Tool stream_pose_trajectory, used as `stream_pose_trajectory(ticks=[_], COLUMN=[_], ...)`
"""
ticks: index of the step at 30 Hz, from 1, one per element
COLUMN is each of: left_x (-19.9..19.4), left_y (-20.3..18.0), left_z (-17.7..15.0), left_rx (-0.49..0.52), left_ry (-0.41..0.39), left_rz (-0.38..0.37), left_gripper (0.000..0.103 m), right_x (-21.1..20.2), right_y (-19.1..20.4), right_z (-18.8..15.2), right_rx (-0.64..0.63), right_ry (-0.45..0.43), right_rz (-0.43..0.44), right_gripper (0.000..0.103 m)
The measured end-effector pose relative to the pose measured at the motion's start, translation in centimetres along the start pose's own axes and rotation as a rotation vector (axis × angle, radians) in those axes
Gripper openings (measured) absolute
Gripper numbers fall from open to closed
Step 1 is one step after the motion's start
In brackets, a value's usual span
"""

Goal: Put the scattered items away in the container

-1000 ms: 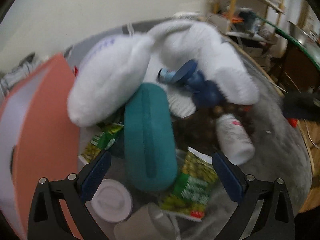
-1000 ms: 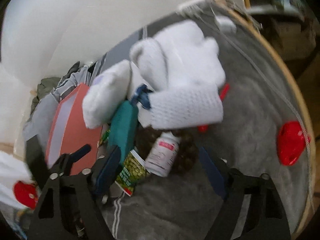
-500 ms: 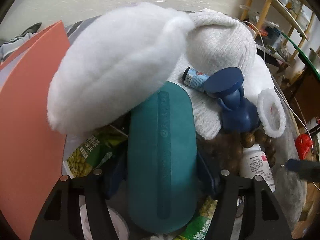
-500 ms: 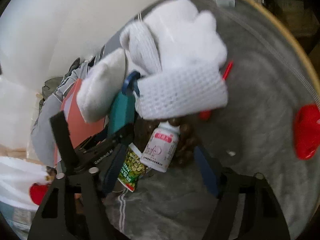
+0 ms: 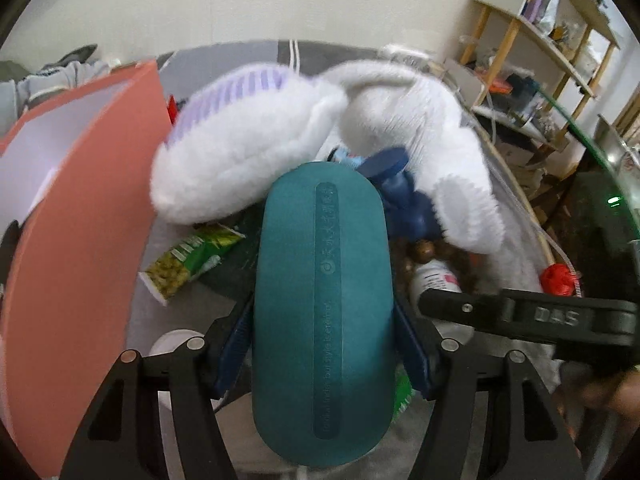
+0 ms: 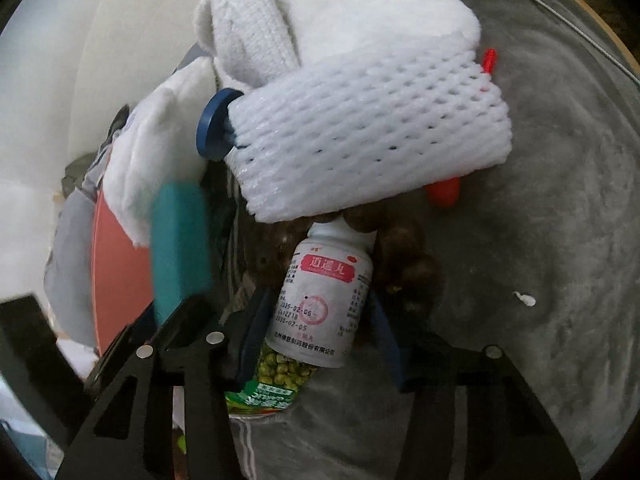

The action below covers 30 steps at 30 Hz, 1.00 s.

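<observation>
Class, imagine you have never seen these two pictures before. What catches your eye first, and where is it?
In the left wrist view, a big teal case fills the centre, clamped in the left gripper. Behind it lies a fluffy white slipper, with a salmon-pink box at left. In the right wrist view, a white pill bottle lies between the closing fingers, under white foam netting.

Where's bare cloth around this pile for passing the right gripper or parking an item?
Free: the grey cloth to the right of the foam net sleeve and white pill bottle, out to the table's wooden rim; only a white crumb lies there. Crowded: the left side, where the teal case, pea packet and orange box sit close together.
</observation>
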<state>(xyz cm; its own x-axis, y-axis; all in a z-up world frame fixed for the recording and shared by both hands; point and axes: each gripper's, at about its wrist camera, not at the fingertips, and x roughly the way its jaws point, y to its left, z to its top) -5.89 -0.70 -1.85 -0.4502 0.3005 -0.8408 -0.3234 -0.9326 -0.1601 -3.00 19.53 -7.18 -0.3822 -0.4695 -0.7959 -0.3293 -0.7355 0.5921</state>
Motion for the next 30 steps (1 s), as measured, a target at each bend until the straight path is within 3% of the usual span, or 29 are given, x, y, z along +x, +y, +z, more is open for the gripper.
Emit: stream_pose_trajectory(ticks=[6, 10, 16, 23, 27, 29, 30], left_x=[-5.4, -8.4, -12.4, -14.8, -15.6, -16.2, -16.8], left_y=[3.0, 5.7, 13.3, 21.1, 23.7, 24.6, 24.9], left_z=[0.6, 0.9, 1.1, 0.8, 0.7, 0.7, 0.7], left_rx=[-0.045, -0.086, -0.223, -0.365, -0.397, -0.432, -0.445], left_ry=[-0.088, -0.151, -0.238, -0.299, -0.324, -0.351, -0.379], left_rz=[-0.045, -0.043, -0.017, 0.074, 0.170, 0.203, 0.220], left_gripper=[0.065, 0.065, 0.065, 0.065, 0.065, 0.069, 0.078], right_x=[-2.8, -4.8, -5.5, -2.9, -2.0, -1.4, -0.8], right_y=[0.8, 1.4, 4.8, 16.3, 22.7, 26.7, 28.3], right_z=[-1.2, -2.3, -3.4, -3.2, -2.2, -2.3, -2.4], right_rx=[0.014, 0.041, 0.030, -0.107, -0.178, -0.254, -0.280], right_ry=[-0.045, -0.071, -0.079, -0.060, -0.045, -0.051, -0.059], right_rz=[0.082, 0.237, 0.412, 0.505, 0.557, 0.555, 0.529], right_gripper=[0.045, 0.043, 0.042, 0.042, 0.042, 0.043, 0.043])
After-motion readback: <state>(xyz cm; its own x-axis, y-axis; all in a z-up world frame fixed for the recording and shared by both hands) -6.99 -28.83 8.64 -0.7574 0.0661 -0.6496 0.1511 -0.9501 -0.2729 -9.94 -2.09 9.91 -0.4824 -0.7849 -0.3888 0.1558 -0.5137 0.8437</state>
